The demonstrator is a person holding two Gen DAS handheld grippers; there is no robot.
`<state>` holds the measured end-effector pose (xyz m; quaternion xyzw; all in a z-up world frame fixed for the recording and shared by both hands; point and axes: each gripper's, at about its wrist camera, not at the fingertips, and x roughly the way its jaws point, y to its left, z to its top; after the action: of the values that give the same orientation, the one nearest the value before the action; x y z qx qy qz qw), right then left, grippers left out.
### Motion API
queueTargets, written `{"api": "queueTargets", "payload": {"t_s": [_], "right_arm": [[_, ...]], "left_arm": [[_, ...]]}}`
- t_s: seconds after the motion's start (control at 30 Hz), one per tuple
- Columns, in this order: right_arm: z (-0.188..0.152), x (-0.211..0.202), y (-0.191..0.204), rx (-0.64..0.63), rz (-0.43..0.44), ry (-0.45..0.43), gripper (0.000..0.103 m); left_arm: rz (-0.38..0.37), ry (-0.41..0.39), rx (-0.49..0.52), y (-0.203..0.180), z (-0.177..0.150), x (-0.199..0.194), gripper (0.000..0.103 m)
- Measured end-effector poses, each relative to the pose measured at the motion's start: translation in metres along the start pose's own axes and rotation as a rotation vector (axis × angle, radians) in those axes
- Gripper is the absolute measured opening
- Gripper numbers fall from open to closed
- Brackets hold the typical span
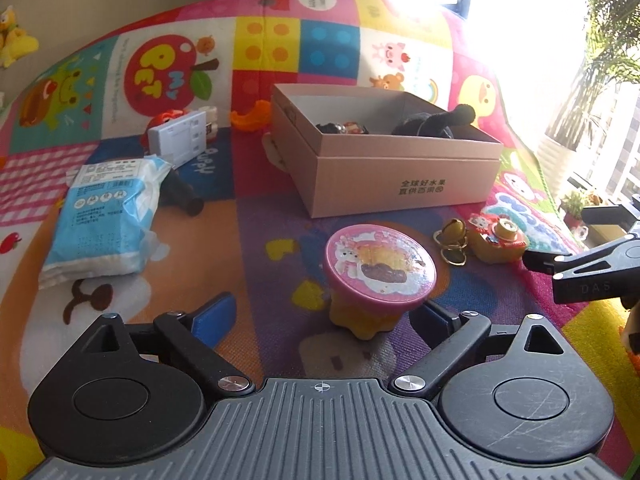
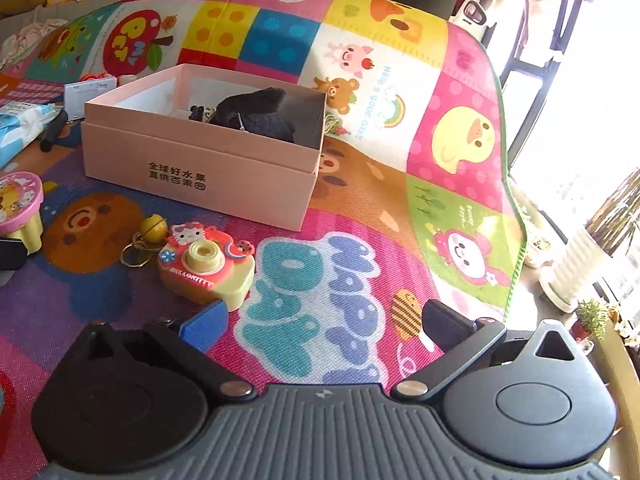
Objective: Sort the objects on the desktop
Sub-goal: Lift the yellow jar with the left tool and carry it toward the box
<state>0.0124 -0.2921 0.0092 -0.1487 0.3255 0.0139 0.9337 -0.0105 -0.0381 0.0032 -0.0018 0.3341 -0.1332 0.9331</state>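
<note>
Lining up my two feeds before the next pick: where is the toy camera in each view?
Left wrist: toy camera at right of middle, on the mat past the pink-lidded cup.
Right wrist: toy camera left of centre, just ahead of the claw's blue finger.
Shared landmark: the pink box behind it.

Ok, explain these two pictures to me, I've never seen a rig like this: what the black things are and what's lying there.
Each picture comes from a camera mounted on a hand-held two-finger gripper, looking along its fingers. The left gripper stands open around a pink-lidded toy and is not squeezing it. The right gripper is open and empty, near a toy camera. On the colourful play mat also lie a pink box holding dark toys, a tissue pack and a small bell.
</note>
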Motion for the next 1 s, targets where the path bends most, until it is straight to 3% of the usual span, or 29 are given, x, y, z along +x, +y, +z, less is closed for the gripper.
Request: {"api": "queueTargets", "payload": {"t_s": [0.13,0.2,0.27,0.4,0.47,0.5,0.77,0.9,1.0], "right_arm": [[0.005,-0.004,-0.001,0.070,0.181,0.011,0.103],[0.006,0.000,0.007,0.074,0.228,0.014,0.103],[0.011,0.008,0.014,0.067,0.243,0.026,0.087],[0.018,0.018,0.020,0.103,0.294,0.032,0.077],[0.022,0.020,0.023,0.112,0.300,0.027,0.060],[0.022,0.019,0.024,0.112,0.302,0.027,0.058],[-0.001,-0.013,0.030,0.064,0.370,0.014,0.058],[-0.016,-0.030,0.029,0.058,0.359,0.004,0.059],[-0.021,-0.034,0.029,0.062,0.347,0.003,0.072]], "left_arm": [[-0.003,0.000,-0.010,0.001,0.000,0.000,0.098],[-0.001,-0.001,-0.009,0.001,0.000,0.000,0.099],[0.001,-0.001,-0.011,0.002,0.000,0.000,0.099],[0.002,-0.003,-0.019,0.002,-0.001,-0.001,0.099],[0.002,-0.004,-0.017,0.002,-0.001,-0.001,0.100],[0.001,-0.004,-0.016,0.002,-0.001,-0.001,0.100],[0.003,-0.006,-0.008,0.000,-0.001,-0.001,0.100],[0.007,0.010,0.000,-0.002,0.000,0.000,0.101],[0.007,0.022,0.008,-0.003,0.000,0.002,0.103]]}}
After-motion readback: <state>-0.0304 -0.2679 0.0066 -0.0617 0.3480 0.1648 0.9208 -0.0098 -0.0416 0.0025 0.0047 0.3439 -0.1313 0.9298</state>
